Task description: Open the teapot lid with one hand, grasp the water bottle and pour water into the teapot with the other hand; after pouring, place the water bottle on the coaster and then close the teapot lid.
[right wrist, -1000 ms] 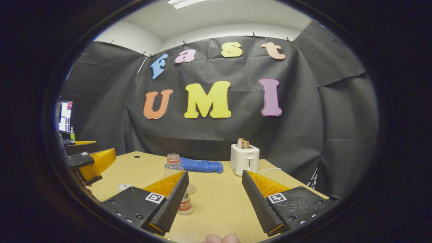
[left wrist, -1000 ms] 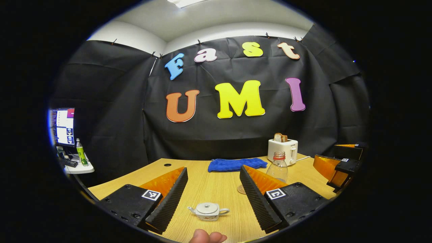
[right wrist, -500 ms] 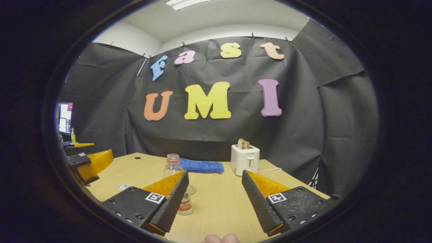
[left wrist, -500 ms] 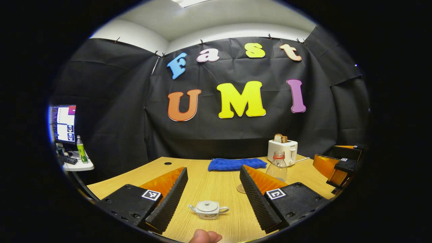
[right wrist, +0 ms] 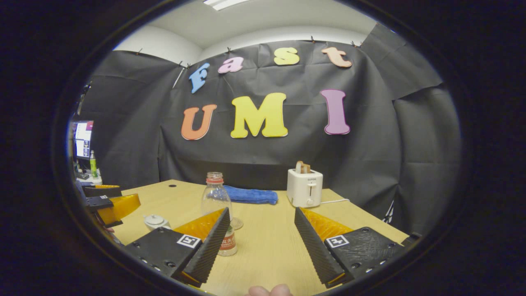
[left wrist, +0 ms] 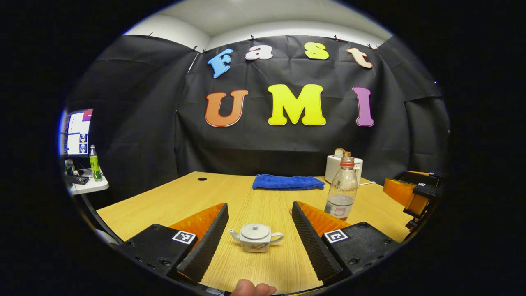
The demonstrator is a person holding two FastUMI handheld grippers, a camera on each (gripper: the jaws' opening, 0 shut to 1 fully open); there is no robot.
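The small white teapot (left wrist: 255, 237) is sitting upright on the wooden table (left wrist: 172, 201) with its lid (left wrist: 255, 231) on, spout pointing to the left in the left gripper view. It is lying between the two spread fingers of the left gripper (left wrist: 259, 242), touching neither; the jaws are standing wide apart and gripping nothing. Beyond the teapot, to its right, the clear water bottle (left wrist: 342, 189) is standing upright, capless, with a red ring at its neck and a little water in it; its label is too small to read. A round coaster (right wrist: 235, 223) is lying just behind the bottle in the right gripper view.

The right gripper (right wrist: 261, 242) is hovering over the table near the bottle, its fingers likewise held wide and empty, the bottle partly hidden behind its left finger. A fingertip (right wrist: 269, 290) is showing at the bottom edge.

Farther back, a folded blue cloth (left wrist: 287, 181) is lying near the wall, and a white toaster (right wrist: 304, 187) is holding bread slices; its small front lettering is not legible.
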